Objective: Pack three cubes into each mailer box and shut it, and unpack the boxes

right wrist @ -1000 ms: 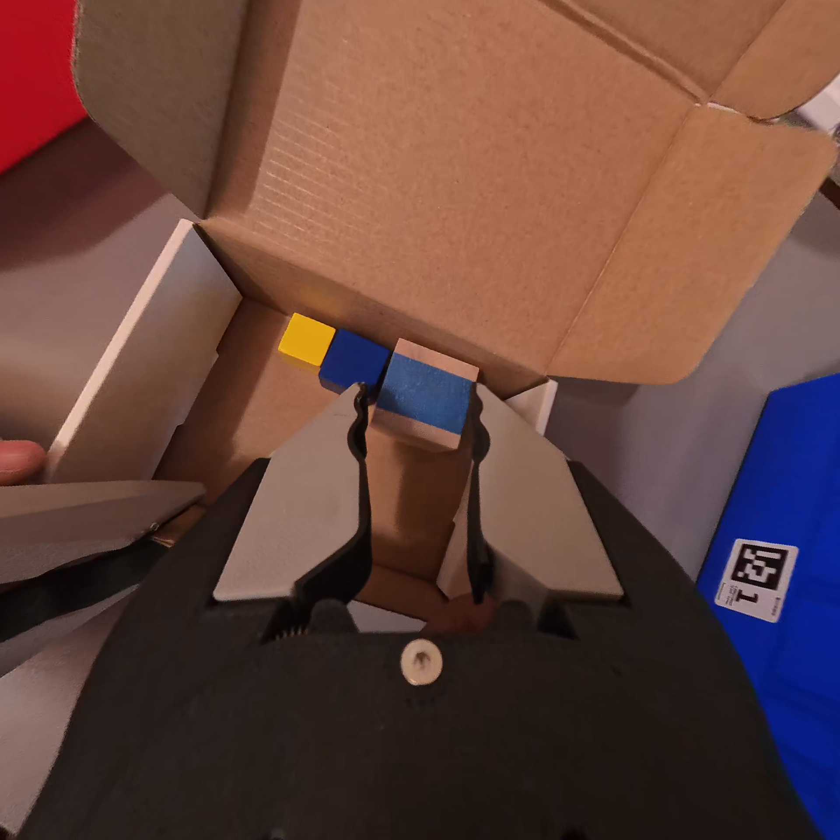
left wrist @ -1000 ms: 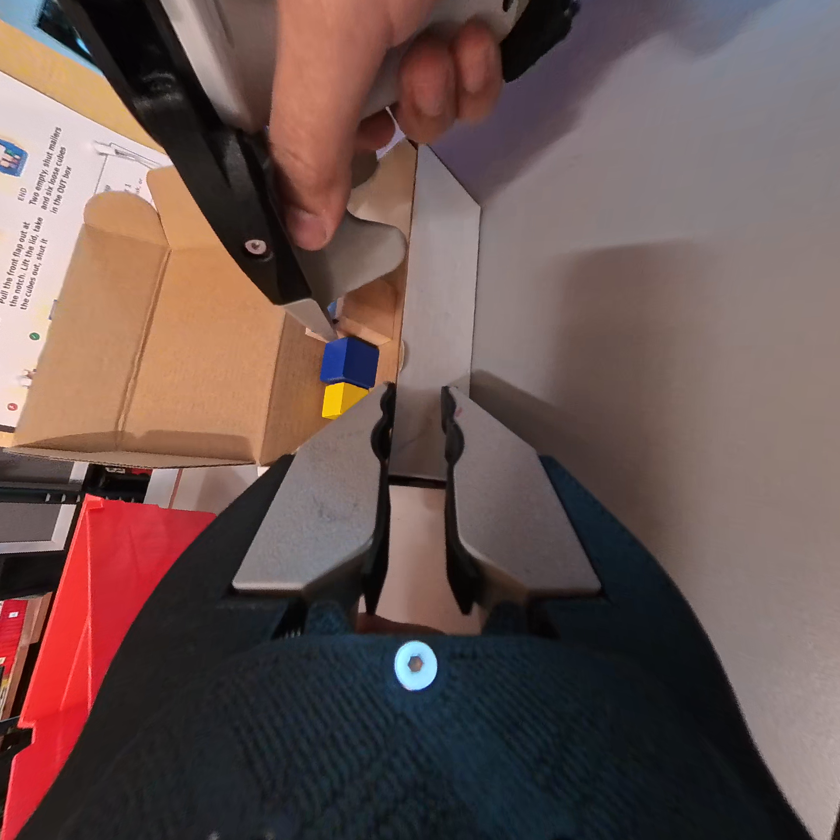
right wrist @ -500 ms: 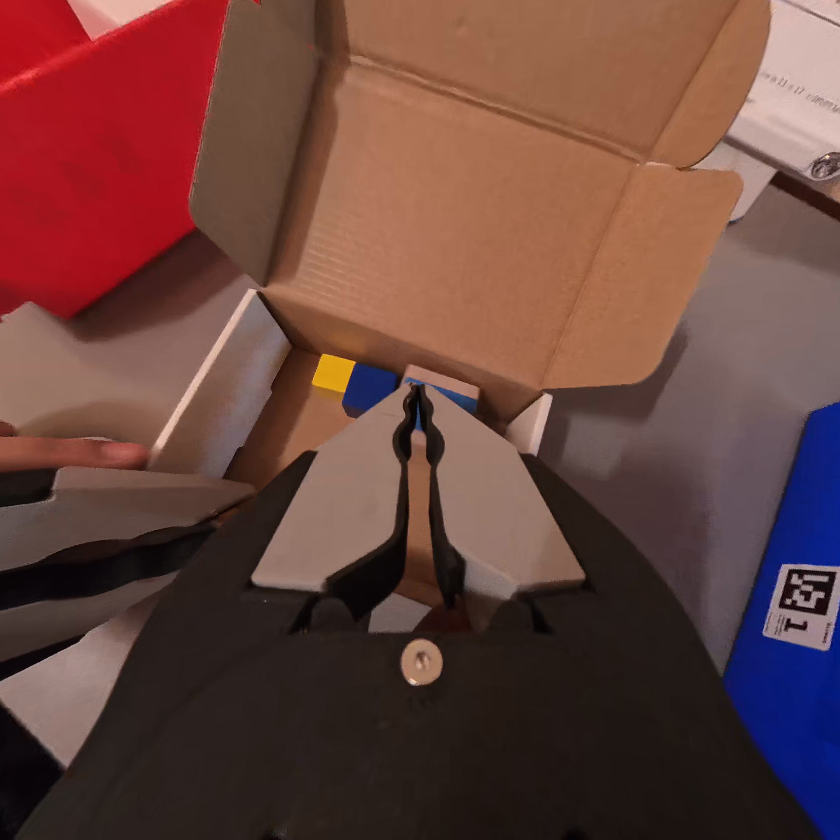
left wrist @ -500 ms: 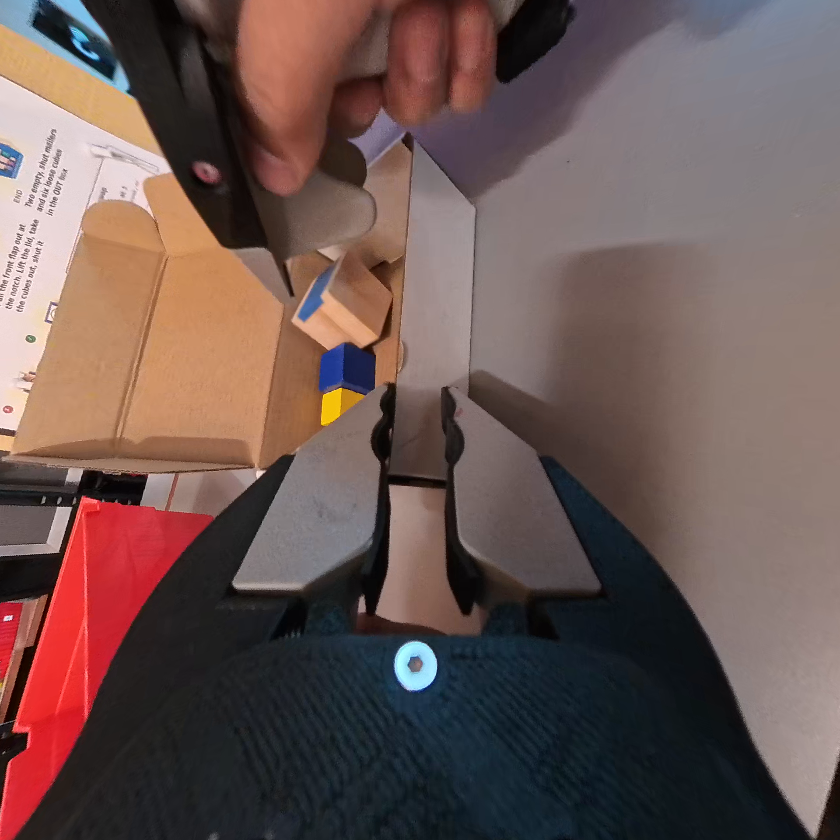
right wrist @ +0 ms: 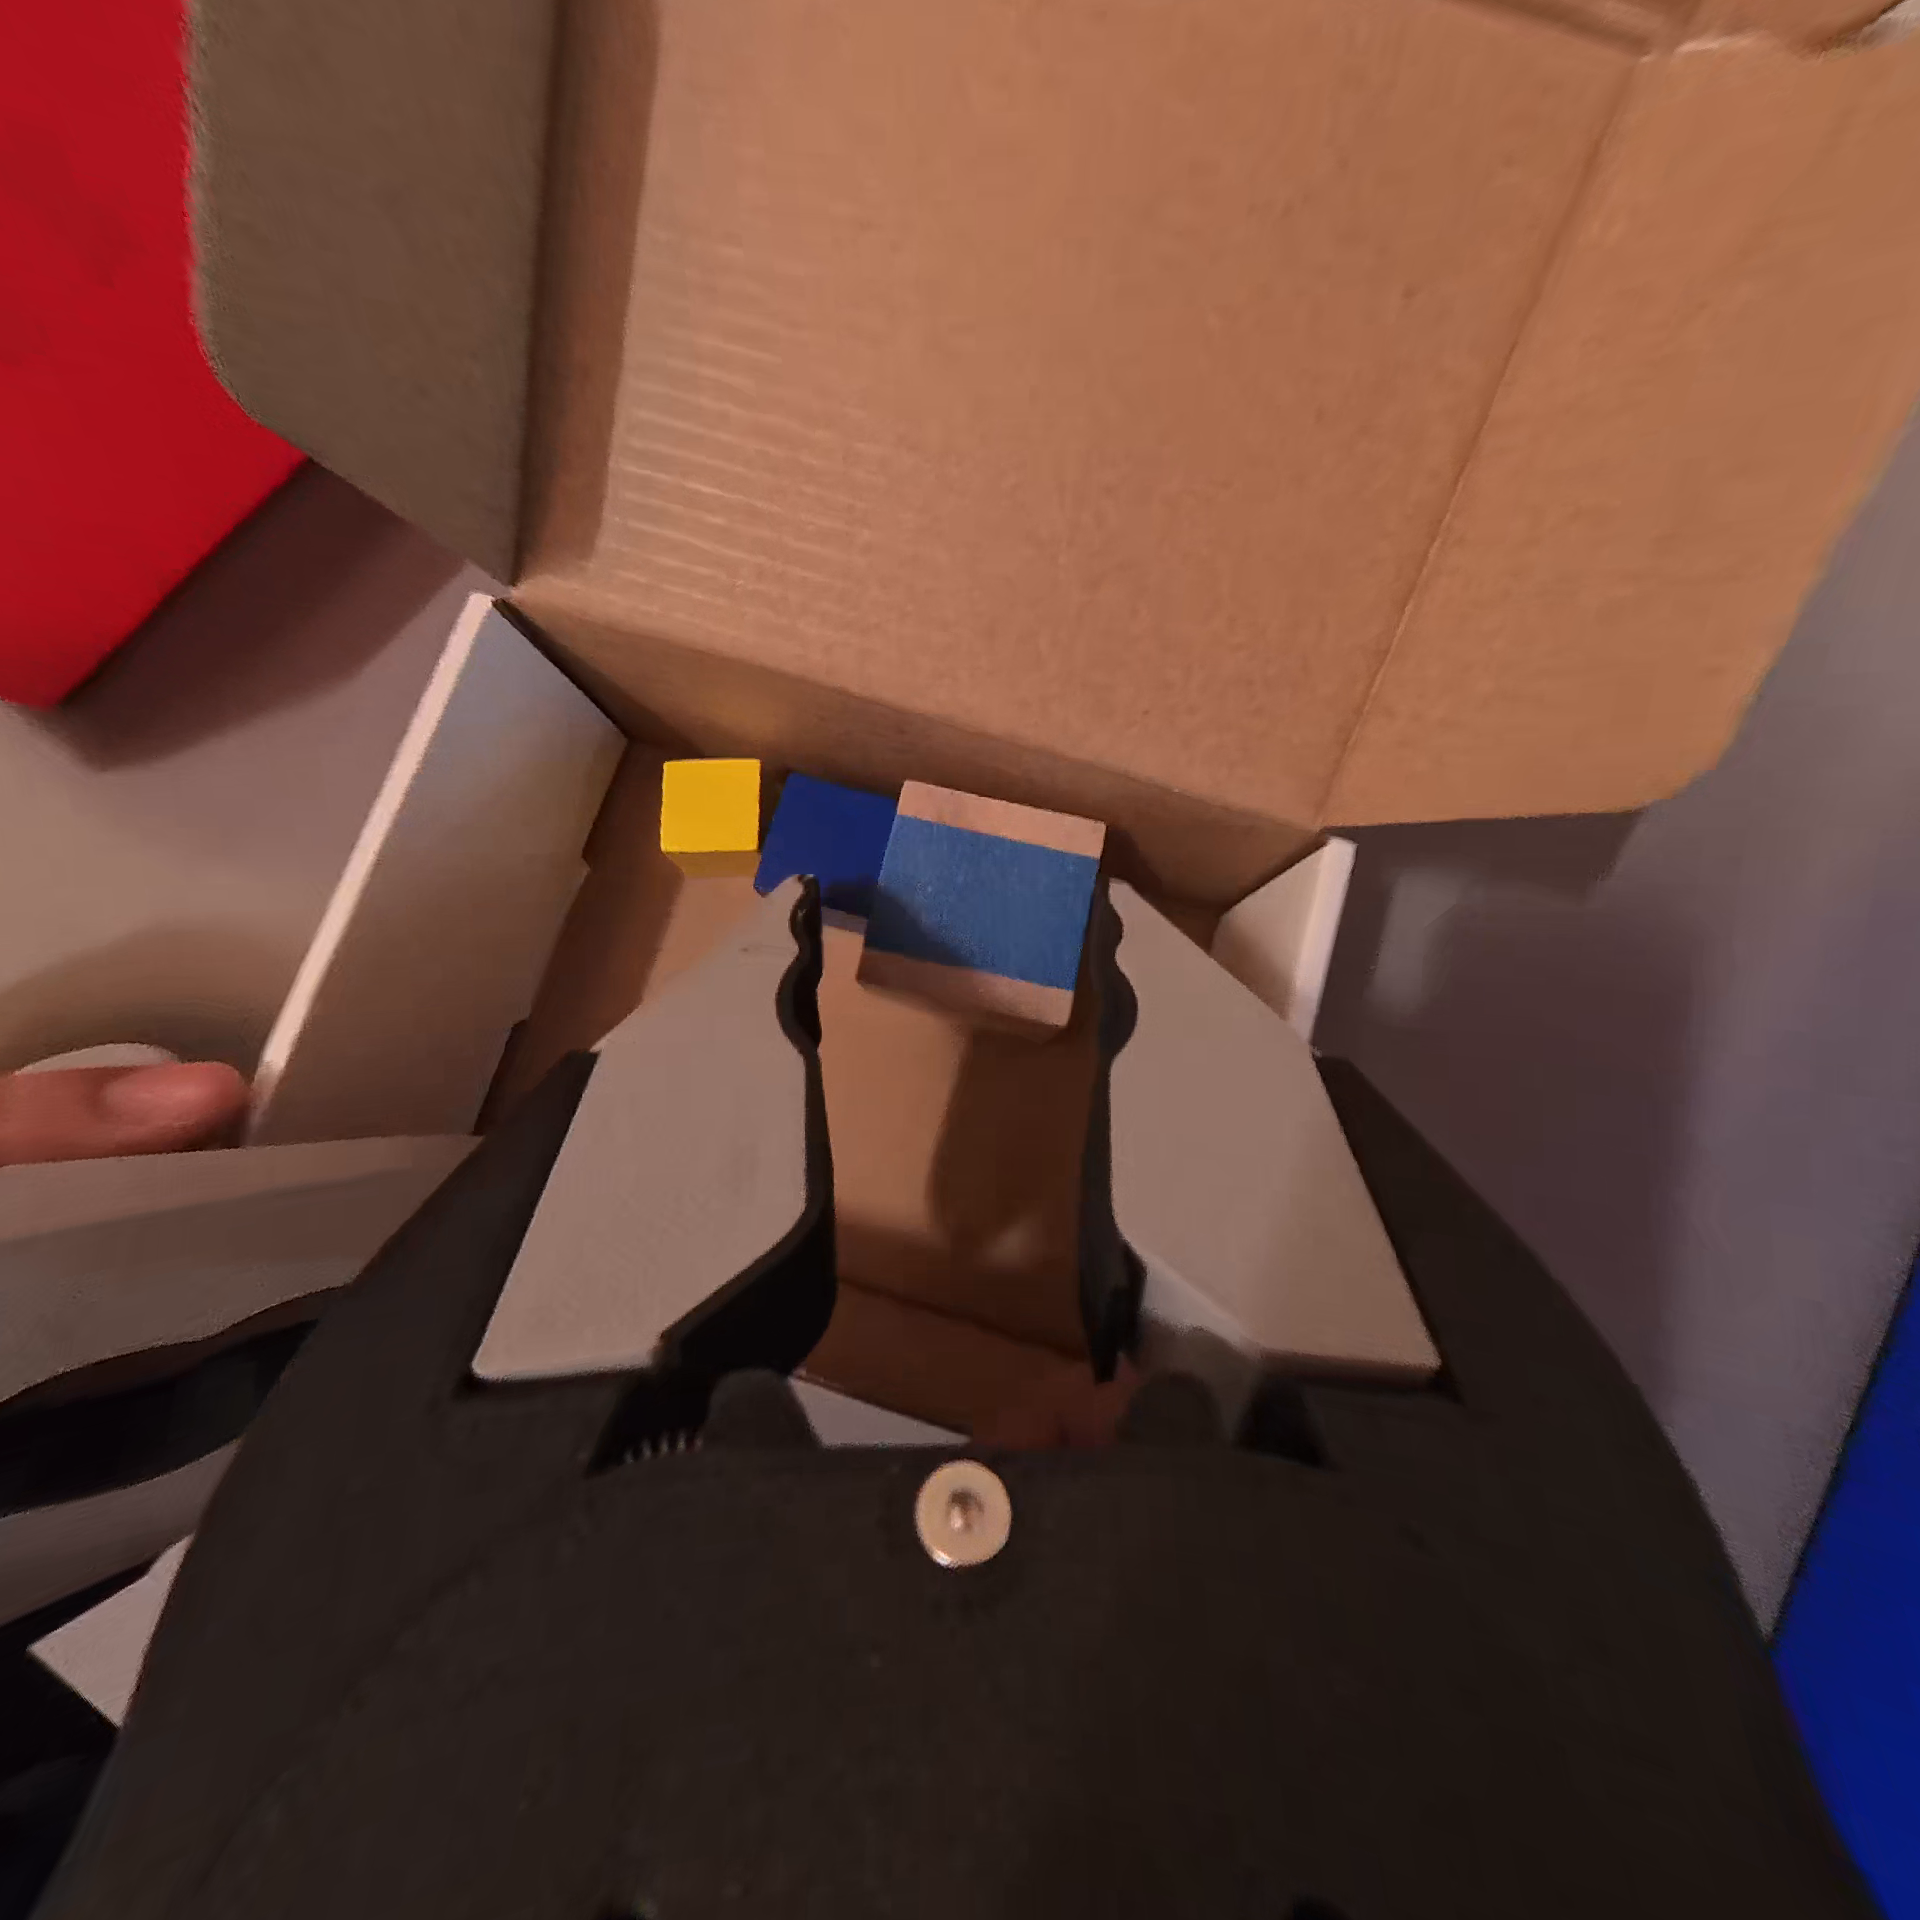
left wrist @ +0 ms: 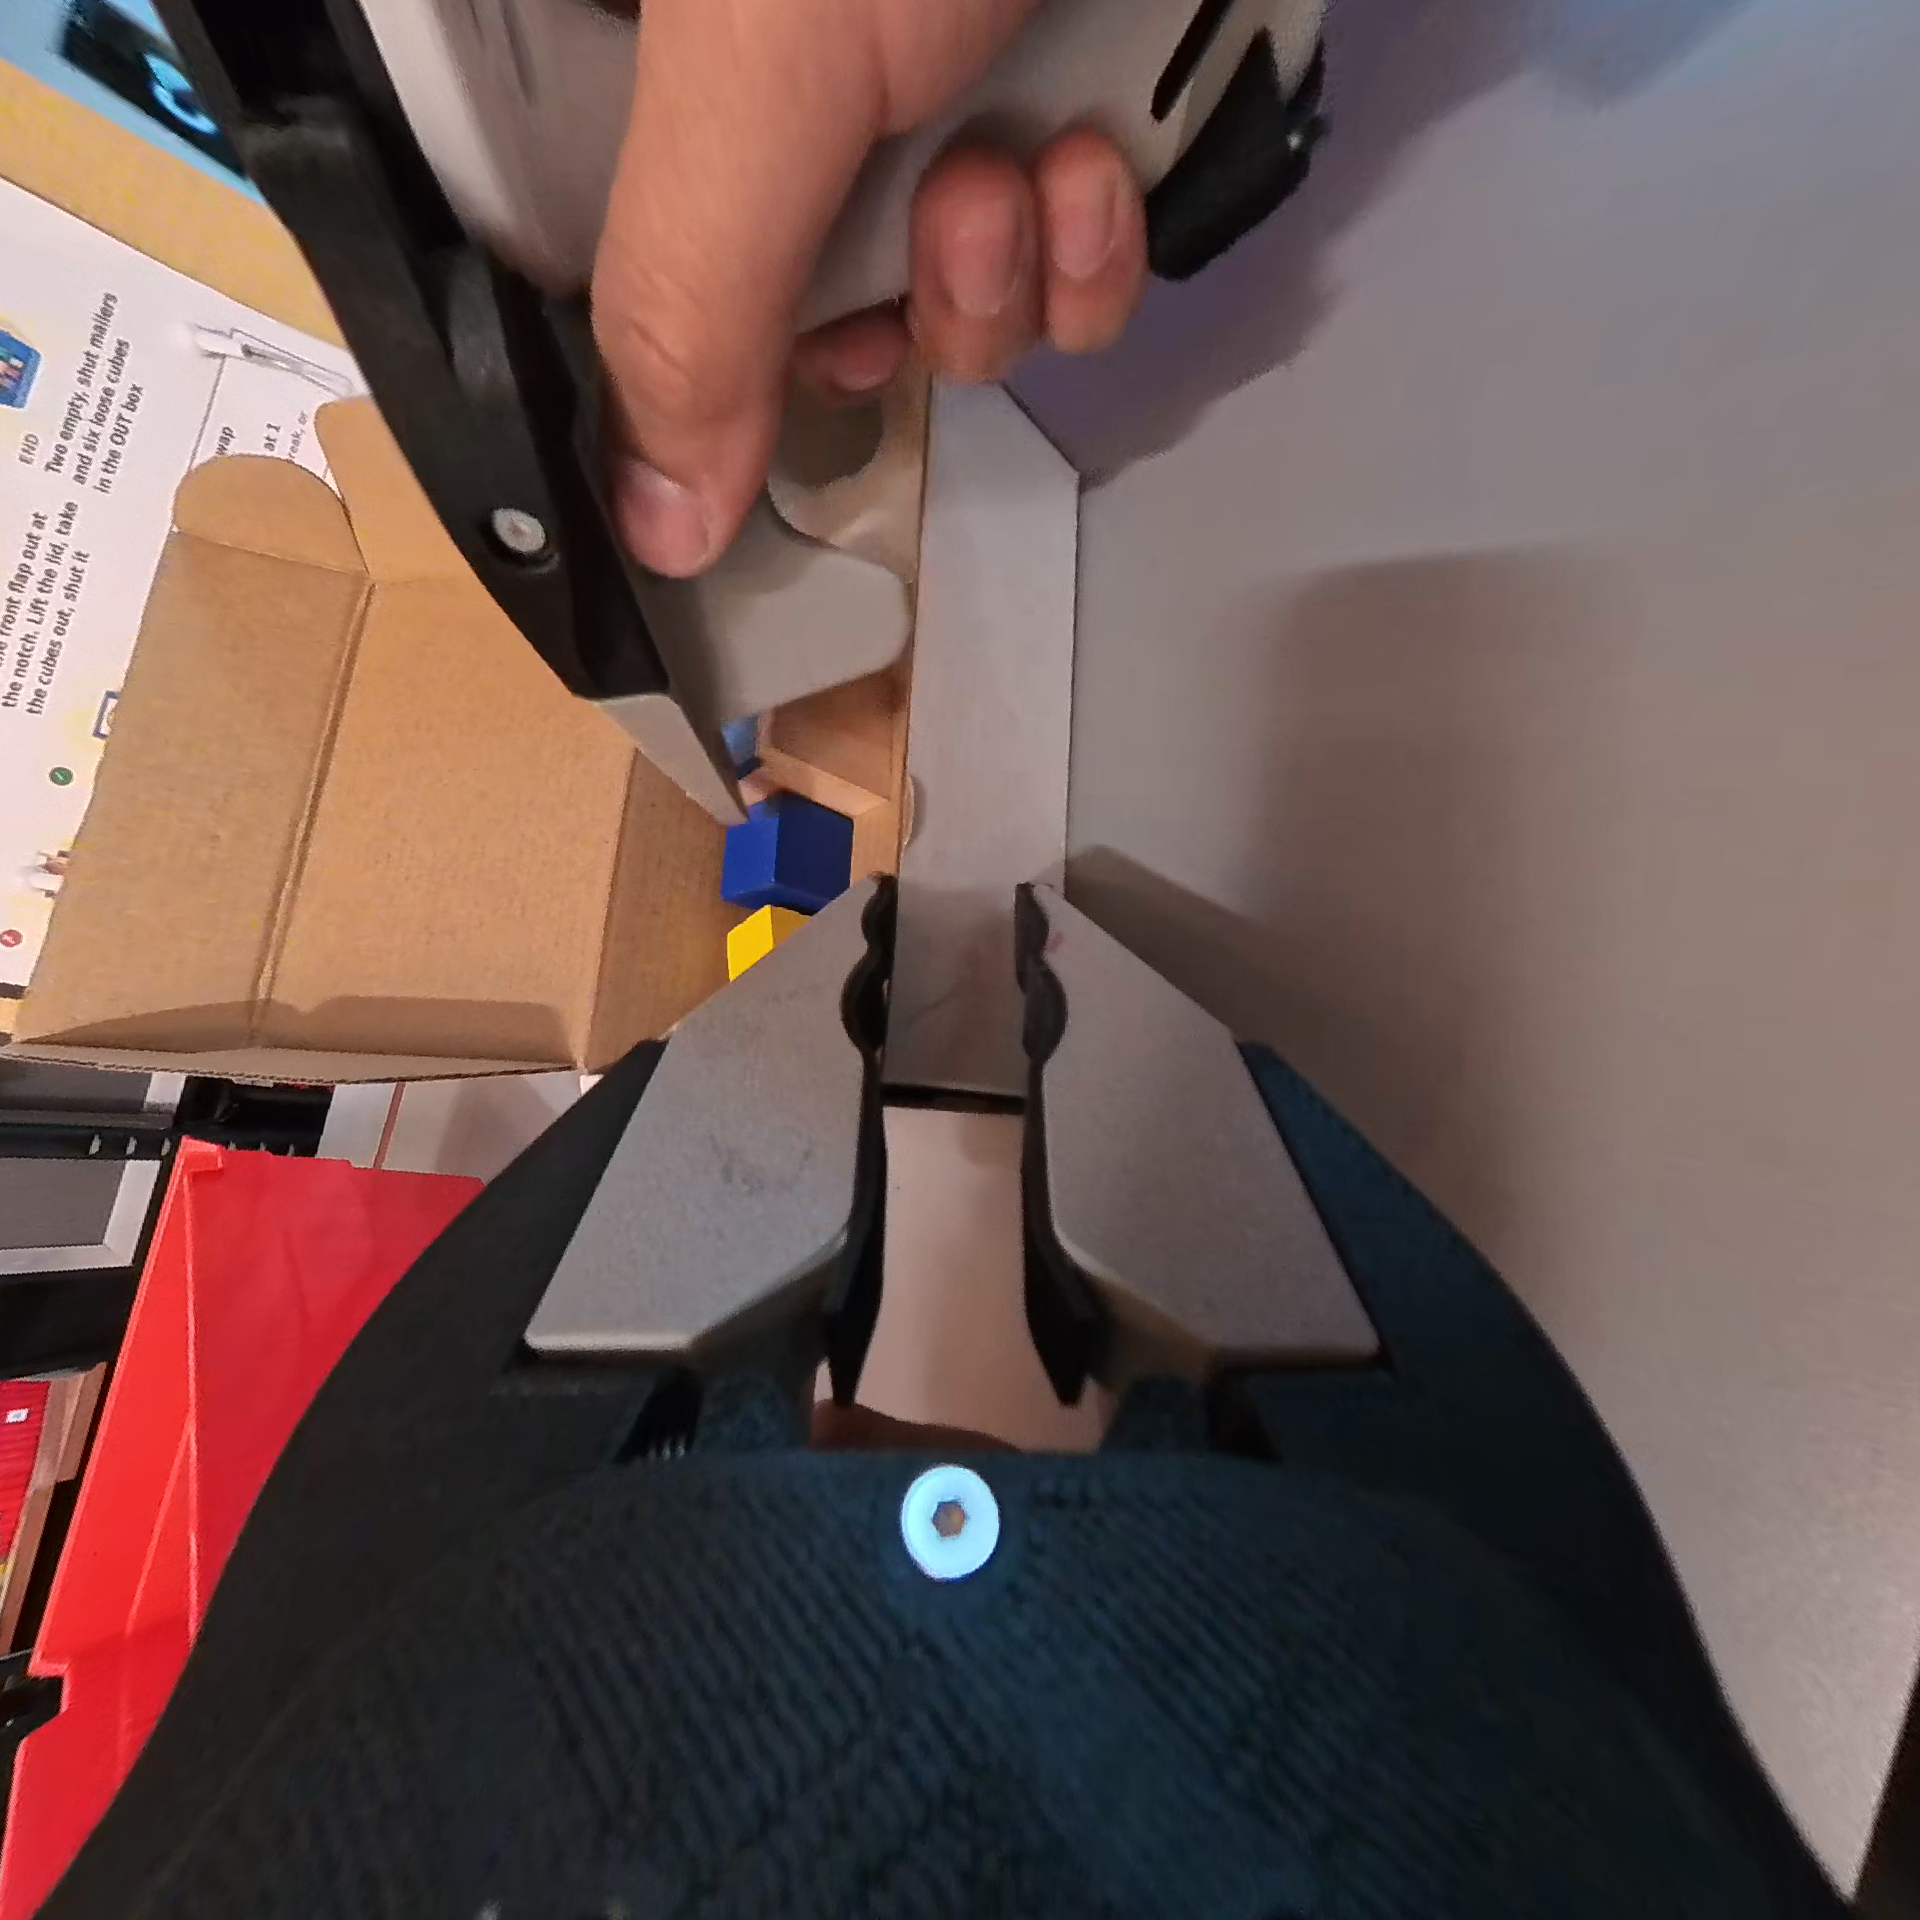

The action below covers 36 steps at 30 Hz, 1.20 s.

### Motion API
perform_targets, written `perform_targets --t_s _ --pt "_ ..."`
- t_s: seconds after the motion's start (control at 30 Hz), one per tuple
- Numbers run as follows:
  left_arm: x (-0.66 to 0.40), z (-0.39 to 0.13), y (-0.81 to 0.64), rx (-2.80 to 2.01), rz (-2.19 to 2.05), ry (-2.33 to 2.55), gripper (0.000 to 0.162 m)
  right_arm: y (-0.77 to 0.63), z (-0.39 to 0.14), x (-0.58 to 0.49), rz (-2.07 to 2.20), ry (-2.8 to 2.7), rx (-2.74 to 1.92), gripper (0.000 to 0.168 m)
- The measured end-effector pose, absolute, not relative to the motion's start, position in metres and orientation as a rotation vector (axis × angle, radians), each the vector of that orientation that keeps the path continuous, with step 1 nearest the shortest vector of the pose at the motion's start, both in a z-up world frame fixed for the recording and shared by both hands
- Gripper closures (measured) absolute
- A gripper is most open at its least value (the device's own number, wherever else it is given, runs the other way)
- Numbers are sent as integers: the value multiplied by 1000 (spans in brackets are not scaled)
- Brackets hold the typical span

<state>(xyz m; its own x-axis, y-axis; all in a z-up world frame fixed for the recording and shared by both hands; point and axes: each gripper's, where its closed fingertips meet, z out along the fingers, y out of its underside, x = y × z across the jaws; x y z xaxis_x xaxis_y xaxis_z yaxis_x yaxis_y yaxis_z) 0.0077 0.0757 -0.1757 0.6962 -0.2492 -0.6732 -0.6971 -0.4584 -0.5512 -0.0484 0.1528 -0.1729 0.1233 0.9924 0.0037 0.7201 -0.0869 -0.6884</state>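
An open brown mailer box (right wrist: 987, 416) with white outer walls holds a yellow cube (right wrist: 712, 805), a dark blue cube (right wrist: 821, 831) and a wooden cube with a blue face (right wrist: 982, 914) in a row at its back wall. My right gripper (right wrist: 956, 899) is open inside the box. Its fingers straddle the wooden cube; the right finger touches it and the left stands a little off. My left gripper (left wrist: 951, 914) is shut on the box's white front wall (left wrist: 992, 675). The blue cube (left wrist: 790, 852) and the yellow cube (left wrist: 758, 935) also show in the left wrist view.
A red bin (left wrist: 260, 1299) stands beside the box, also in the right wrist view (right wrist: 83, 312). A blue bin (right wrist: 1860, 1507) is at the right. A printed sheet (left wrist: 83, 520) lies behind the lid (left wrist: 416, 810). A hand (left wrist: 779, 260) holds the right gripper over the grey table (left wrist: 1455, 831).
My right gripper held the wooden cube in the box, then pulled back and shut empty as the cube tipped. It is now down in the box again, open around the cube. The left gripper has not moved.
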Motion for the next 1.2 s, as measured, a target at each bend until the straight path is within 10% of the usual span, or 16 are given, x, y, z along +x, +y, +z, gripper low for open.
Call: perform_targets --t_s 0.63,1.0,1.2 --pt "7 -176 74 -2025 646 731 142 147 -140 -25 810 -1699 -1710 126" --pt "7 -175 74 -2021 629 720 145 237 -4 80 810 -1351 -1508 126" --pt "9 -175 73 -2026 621 728 147 333 -54 132 678 -1238 -1782 126"
